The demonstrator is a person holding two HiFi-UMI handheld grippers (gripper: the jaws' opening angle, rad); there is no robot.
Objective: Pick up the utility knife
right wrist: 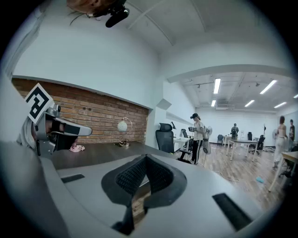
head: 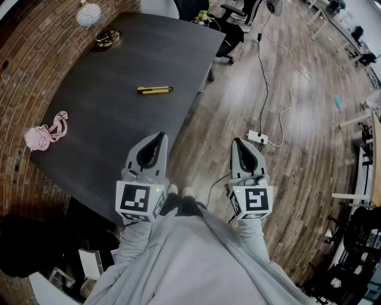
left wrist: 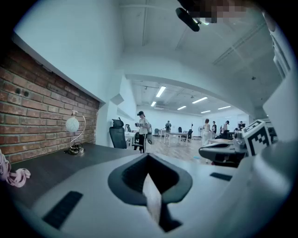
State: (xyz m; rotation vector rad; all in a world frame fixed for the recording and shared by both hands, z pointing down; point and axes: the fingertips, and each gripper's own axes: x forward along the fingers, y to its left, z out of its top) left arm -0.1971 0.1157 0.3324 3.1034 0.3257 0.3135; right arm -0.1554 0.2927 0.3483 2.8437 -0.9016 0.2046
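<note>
Dark grey surface (head: 101, 113), head view: set along a brick wall (head: 24, 65), with wood-plank floor (head: 286, 167) on its other side. Yellow utility knife (head: 155, 90) lies flat near the surface's middle, well apart from both grippers. Pink cord (head: 43, 134) at the wall edge; globe lamp (head: 89, 14) at the far corner; white power strip (head: 258, 137) on the floor. Left gripper (head: 158, 137) over the surface's near edge, right gripper (head: 237, 143) over the floor. Left gripper view: fingers (left wrist: 132, 175) clenched together, nothing between; office chair (left wrist: 117, 135), open office with standing people beyond. Right gripper view: fingers closed tip to tip, empty; same brick wall, lamp and chair.
</note>
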